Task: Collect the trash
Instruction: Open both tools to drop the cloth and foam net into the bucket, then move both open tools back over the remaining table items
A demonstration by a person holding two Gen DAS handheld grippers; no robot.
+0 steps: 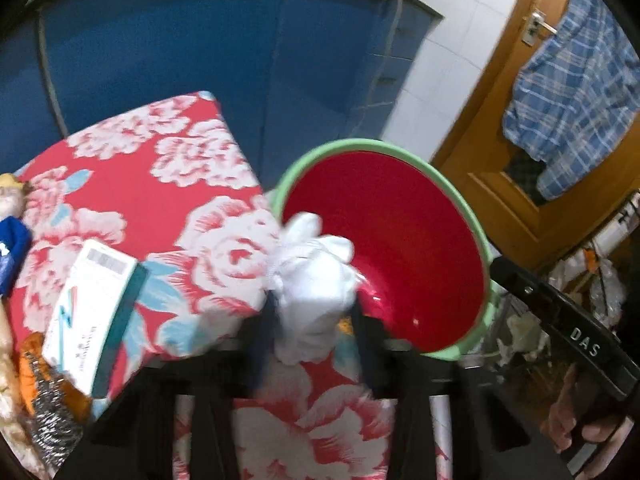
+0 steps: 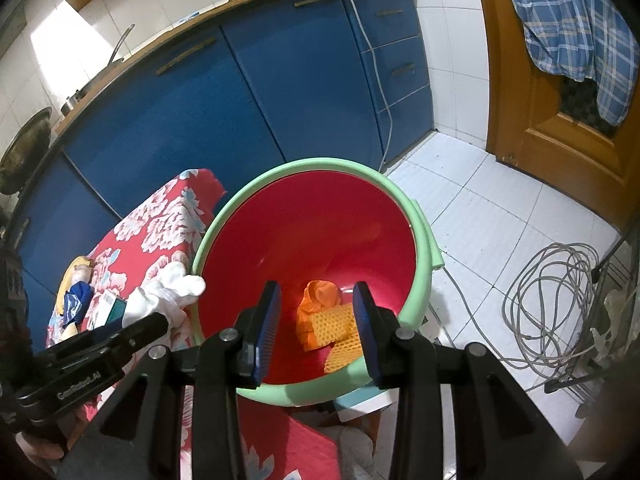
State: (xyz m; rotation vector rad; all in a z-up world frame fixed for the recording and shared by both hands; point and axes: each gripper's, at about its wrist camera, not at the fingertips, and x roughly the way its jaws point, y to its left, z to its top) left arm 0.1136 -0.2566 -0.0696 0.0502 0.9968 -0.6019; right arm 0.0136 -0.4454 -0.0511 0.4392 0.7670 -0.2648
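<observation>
Blue kitchen cabinets [image 1: 160, 40] standing behind floral table [image 1: 132, 184].

Left view: left gripper [image 1: 312, 320] pinching white crumpled wad [image 1: 312, 280] at red bin's [image 1: 464, 208] rim; wad looking soft, light, squashy, best pinched mid-bulk.

Right view: right gripper [image 2: 316, 324] hanging parted, empty, over bin, orange mesh scrap [image 2: 324, 320] lying inside.

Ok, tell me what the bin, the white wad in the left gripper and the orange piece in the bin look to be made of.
Bin: likely moulded plastic, glossy red inside with highlights, matte green rim.
White wad: soft, crumpled and matte, probably tissue or cloth; too blurred to tell which. The left gripper is shut on it.
Orange piece: looks like foam or plastic netting, given its open mesh pattern.
</observation>
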